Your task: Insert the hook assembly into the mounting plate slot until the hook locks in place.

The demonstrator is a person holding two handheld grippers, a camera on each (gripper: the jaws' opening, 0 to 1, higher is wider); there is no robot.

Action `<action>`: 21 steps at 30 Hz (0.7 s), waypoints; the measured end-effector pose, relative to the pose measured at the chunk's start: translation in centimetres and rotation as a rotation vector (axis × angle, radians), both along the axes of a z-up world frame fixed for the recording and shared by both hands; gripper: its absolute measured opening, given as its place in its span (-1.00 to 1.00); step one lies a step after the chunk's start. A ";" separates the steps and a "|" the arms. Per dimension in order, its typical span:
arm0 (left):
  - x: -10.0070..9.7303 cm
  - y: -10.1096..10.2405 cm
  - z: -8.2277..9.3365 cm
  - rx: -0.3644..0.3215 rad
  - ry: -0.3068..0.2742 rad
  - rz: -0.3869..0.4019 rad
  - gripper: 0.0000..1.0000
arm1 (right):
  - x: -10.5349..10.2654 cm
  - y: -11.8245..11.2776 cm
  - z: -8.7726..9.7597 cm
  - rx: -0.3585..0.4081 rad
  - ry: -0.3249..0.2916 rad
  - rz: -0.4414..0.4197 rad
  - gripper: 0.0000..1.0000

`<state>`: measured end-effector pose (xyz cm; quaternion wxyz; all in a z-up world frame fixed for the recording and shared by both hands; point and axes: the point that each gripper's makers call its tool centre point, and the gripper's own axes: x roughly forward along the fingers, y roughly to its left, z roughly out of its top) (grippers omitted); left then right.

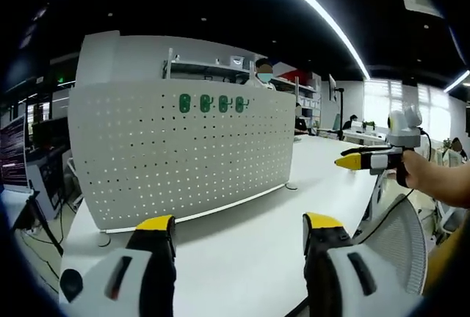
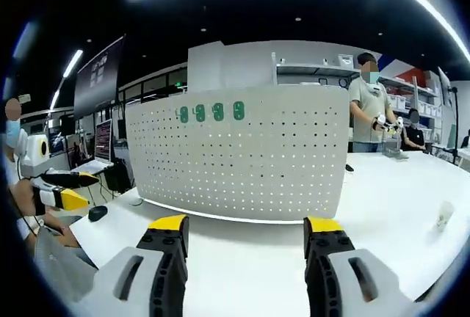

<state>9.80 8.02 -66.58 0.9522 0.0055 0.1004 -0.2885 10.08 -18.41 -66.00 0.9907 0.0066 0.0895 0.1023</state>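
A white perforated mounting plate point(image 1: 183, 155) point(image 2: 242, 163) stands upright on the white table point(image 1: 257, 243) point(image 2: 242, 258). Several green hooks point(image 1: 213, 103) point(image 2: 211, 112) sit in a row near its top edge. My left gripper point(image 1: 239, 223) is open over the table in front of the plate, nothing between its yellow-tipped fingers. My right gripper point(image 2: 246, 224) is open too and holds nothing. In the left gripper view the right gripper point(image 1: 346, 160) comes in from the right, held by a hand. In the right gripper view the left gripper point(image 2: 92, 189) shows at the left edge.
A person point(image 2: 371, 104) stands behind the plate's right end. A dark mouse point(image 2: 97, 213) lies near the table's left edge and a small white object point(image 2: 444, 214) at the right. A mesh chair point(image 1: 396, 240) stands by the table edge. Monitors point(image 2: 99, 141) stand at the left.
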 end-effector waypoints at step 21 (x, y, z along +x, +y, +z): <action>-0.8 1.3 0.1 -0.026 -0.018 0.085 0.68 | 0.1 0.5 0.7 0.015 -0.028 -0.006 0.52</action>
